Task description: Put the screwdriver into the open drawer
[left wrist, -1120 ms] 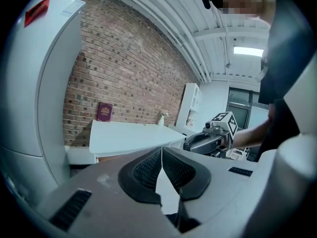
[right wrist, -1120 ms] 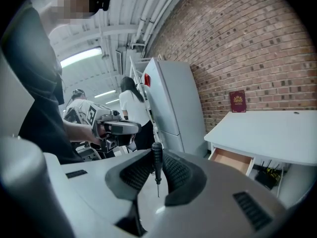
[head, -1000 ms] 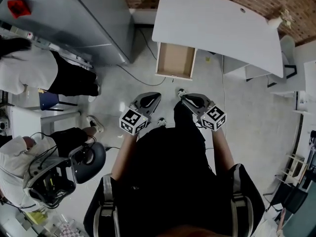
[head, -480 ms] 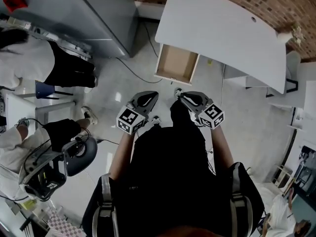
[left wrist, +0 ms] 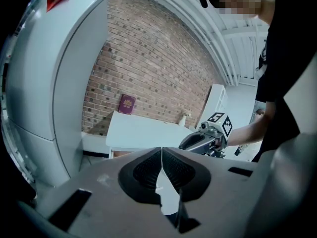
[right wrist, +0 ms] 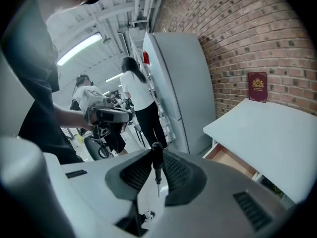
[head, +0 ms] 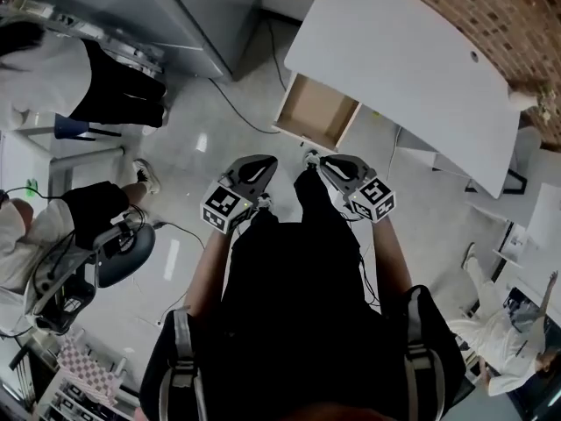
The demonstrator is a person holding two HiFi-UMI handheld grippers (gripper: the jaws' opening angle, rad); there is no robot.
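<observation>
- Right gripper (right wrist: pixel 156 158): jaws clamped on the screwdriver (right wrist: pixel 156 166), handle at the jaw tips.
- Left gripper (left wrist: pixel 161 152): jaws together, nothing between them.
- Drawer (head: pixel 314 112): open under the white worktop (head: pixel 412 60), ahead of both grippers, well apart.

Black handle on the screwdriver (right wrist: pixel 156 151), thin grey shaft below it. Right hand-held gripper (right wrist: pixel 157 157): pale grey body, black ribbed pads (right wrist: pixel 134 173). Same grey and black on the left hand-held gripper (left wrist: pixel 161 152). Each carries a cube (head: pixel 221 209) of black-and-white square markers. Drawer (head: pixel 314 112): light tan inside. Surface (head: pixel 412 60): plain white. Brick wall (head: pixel 491 7): red-brown, pale mortar lines. 1 burgundy book (right wrist: pixel 257 87) with a gold crest. Floor (head: pixel 202 139): glossy light grey.
</observation>
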